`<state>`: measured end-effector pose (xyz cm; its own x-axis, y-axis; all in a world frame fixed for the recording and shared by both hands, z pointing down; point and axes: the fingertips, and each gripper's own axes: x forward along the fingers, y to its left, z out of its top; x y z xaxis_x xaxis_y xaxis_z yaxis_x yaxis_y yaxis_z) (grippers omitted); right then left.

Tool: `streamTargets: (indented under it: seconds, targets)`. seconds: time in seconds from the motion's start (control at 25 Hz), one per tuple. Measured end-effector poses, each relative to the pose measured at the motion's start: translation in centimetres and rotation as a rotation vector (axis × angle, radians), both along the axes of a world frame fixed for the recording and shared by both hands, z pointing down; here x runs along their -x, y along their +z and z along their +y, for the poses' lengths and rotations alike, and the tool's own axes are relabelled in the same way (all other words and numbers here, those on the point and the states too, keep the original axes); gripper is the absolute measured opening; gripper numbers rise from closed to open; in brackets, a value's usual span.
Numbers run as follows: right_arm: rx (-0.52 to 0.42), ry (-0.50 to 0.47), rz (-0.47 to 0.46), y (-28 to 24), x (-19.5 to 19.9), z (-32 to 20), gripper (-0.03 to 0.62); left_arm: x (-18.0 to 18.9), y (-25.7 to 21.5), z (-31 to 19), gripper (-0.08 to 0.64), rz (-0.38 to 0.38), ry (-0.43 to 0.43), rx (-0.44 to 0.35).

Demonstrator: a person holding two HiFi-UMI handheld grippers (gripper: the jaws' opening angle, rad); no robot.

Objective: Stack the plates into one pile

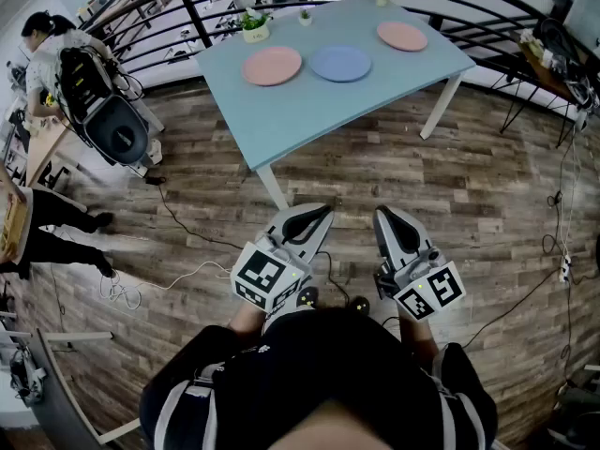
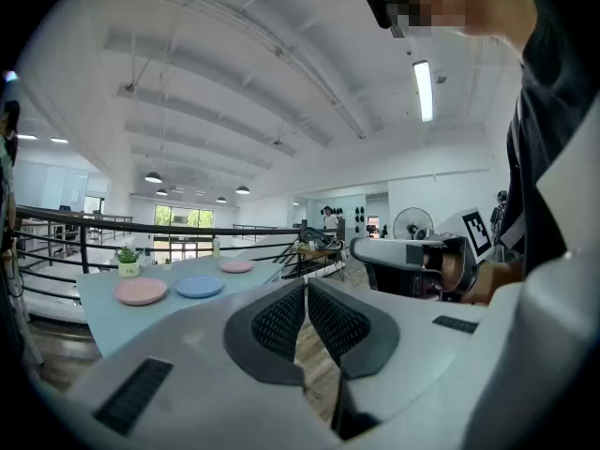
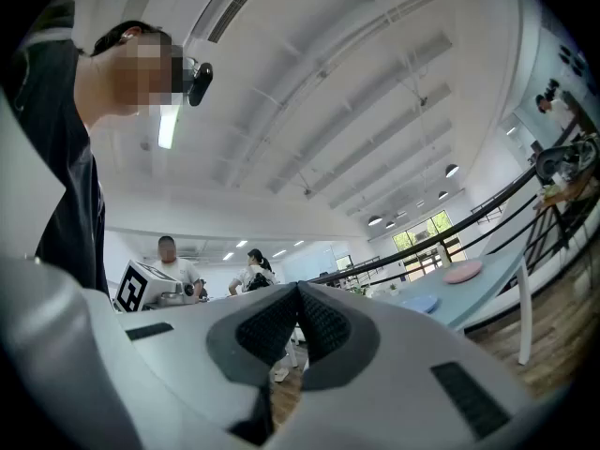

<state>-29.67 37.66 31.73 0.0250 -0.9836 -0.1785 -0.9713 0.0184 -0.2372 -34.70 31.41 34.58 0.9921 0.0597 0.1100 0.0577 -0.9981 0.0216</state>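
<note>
Left tool (image 1: 317, 216) and right tool (image 1: 386, 216): jaws together, empty. Three plates (image 1: 340, 63) lie apart on the surface (image 1: 309, 120), well ahead of both.

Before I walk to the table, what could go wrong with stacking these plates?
1. A floor cable lies near the path to the table: a possible trip.
2. The left claw and right claw are shut; they must open before reaching a plate.
3. The far pink plate sits near the table's edge and may slide off.
</note>
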Motion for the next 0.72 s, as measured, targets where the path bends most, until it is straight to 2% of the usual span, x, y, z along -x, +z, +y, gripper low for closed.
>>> streamTargets:
  seconds: [0.56,0.72]
  targets:
    - [0.008,-0.024,-0.012,0.6,0.2,-1.1,0.0,0.8,0.4,-1.0,0.021,-0.017,-0.042,-0.004]
    - [0.013,-0.044,0.023,0.4,0.6,-1.4,0.0,1.1,0.3,-1.3,0.021,-0.027,-0.06,0.0]
